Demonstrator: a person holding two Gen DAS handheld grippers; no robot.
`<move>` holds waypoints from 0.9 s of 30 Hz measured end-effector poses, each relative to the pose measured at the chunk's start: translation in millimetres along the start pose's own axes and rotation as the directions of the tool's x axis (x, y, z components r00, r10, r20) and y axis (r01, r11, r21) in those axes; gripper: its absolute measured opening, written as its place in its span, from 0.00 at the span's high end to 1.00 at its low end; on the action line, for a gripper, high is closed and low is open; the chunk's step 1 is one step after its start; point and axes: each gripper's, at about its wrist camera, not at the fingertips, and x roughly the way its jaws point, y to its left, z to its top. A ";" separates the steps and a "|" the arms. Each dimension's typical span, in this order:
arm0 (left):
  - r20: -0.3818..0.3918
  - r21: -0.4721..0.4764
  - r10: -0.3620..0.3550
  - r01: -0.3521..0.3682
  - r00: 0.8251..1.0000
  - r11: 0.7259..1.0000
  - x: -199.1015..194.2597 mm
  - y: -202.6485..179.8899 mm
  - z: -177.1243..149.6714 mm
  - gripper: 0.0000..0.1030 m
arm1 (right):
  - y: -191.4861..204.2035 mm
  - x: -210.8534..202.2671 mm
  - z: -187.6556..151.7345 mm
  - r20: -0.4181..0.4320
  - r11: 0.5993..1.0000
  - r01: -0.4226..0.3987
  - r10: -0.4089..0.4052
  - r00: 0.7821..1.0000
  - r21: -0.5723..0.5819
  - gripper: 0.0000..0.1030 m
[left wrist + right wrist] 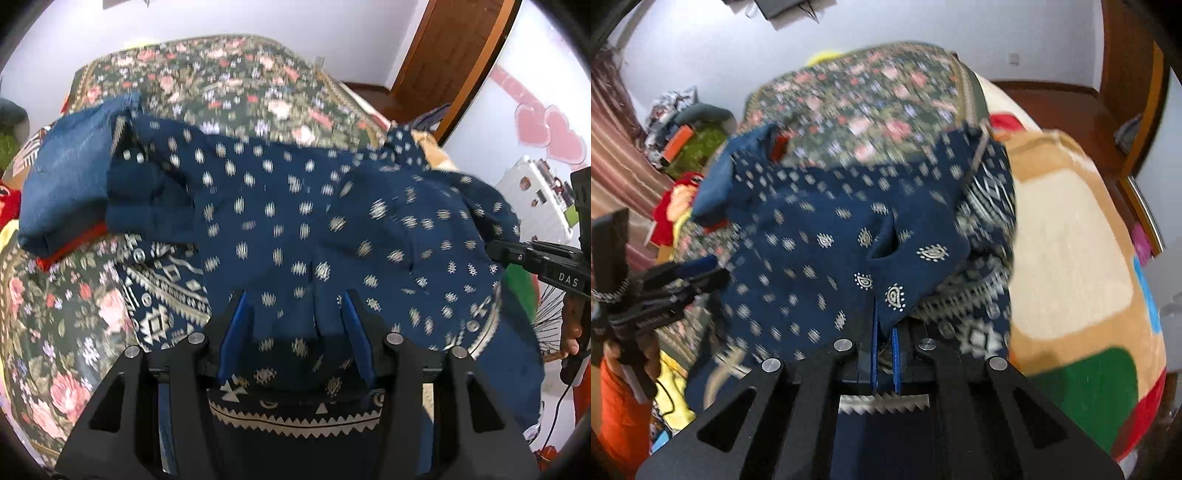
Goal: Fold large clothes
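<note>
Layout: garment spread across the bed, held between two grippers.

The garment [295, 206] is seen across the centre of the left wrist frame, lying on the bedspread [229, 77], which extends behind it toward the top. A folded cloth [62, 184] is placed at the garment's left end. The left gripper [295, 317] is positioned at lower centre, with fabric draped between its fingers. The right gripper [495, 251] is found at the right edge, against the garment. A door [450, 55] is located upper right. In the right wrist frame, a blanket [1071, 258] is placed right of the garment.
</note>
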 end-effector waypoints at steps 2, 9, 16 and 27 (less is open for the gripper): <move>-0.027 -0.007 0.008 -0.008 1.000 1.000 9.6 0.4 -6.6 0.50 | -5.6 5.9 -6.3 -0.023 1.000 0.002 -0.002 1.000 0.007 0.94; -0.019 -0.017 0.015 -0.015 1.000 1.000 17.5 2.5 -20.7 0.48 | -16.1 11.2 -17.1 -0.052 0.999 0.049 -0.049 0.997 0.012 0.74; 0.004 -0.016 0.029 -0.029 1.000 0.999 2.5 2.9 -23.9 0.48 | -39.4 -15.4 -20.3 0.001 0.996 0.045 -0.045 0.999 0.078 0.52; 0.132 -0.142 0.107 -0.088 0.985 0.986 -47.3 59.0 -6.5 0.45 | -59.2 -54.4 13.6 0.139 0.988 0.103 -0.119 0.983 0.114 0.45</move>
